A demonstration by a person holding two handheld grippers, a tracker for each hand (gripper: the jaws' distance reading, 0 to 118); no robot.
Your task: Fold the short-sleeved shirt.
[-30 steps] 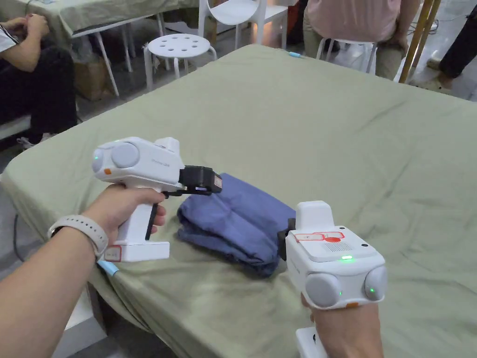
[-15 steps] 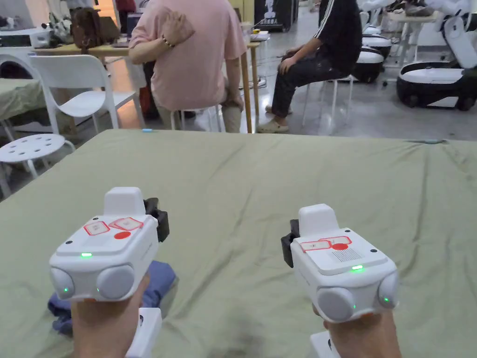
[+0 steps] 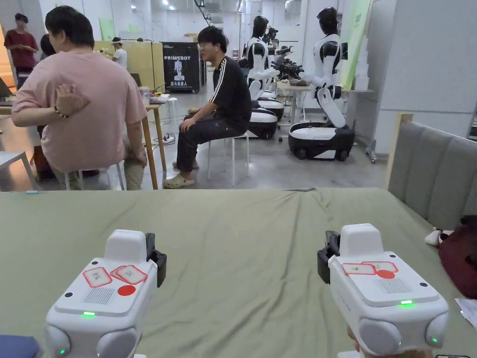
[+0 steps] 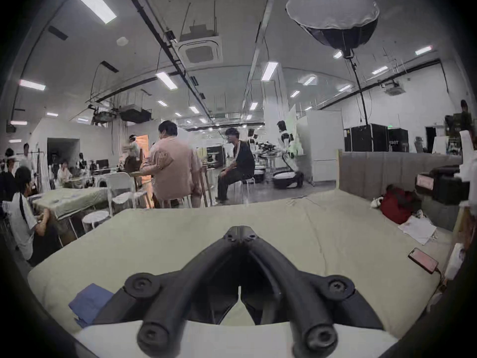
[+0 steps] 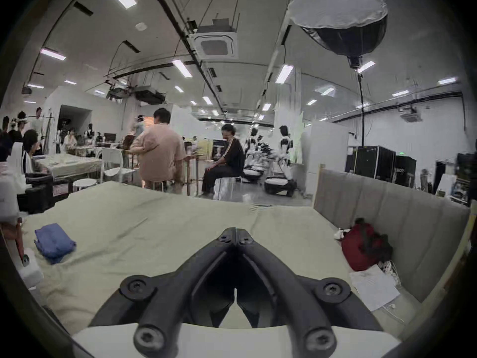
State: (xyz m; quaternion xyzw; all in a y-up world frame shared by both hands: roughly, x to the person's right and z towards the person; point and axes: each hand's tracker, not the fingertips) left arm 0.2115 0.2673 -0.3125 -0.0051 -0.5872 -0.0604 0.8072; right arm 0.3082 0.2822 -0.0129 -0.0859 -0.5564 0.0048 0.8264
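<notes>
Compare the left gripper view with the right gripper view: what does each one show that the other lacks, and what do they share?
Left gripper view: a phone at the bed edge, and the right gripper from the side. Right gripper view: the left gripper from the side. Shared: the folded blue shirt, red bag, paper sheet, green sheet; each camera's own gripper is shut and empty.

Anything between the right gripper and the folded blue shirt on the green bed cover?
Nothing visible. In the right gripper view, the folded blue shirt lies to the left on the green bed cover, with bare cover between it and the right gripper, whose jaws are shut and empty. The left gripper is also shut and empty.
</notes>
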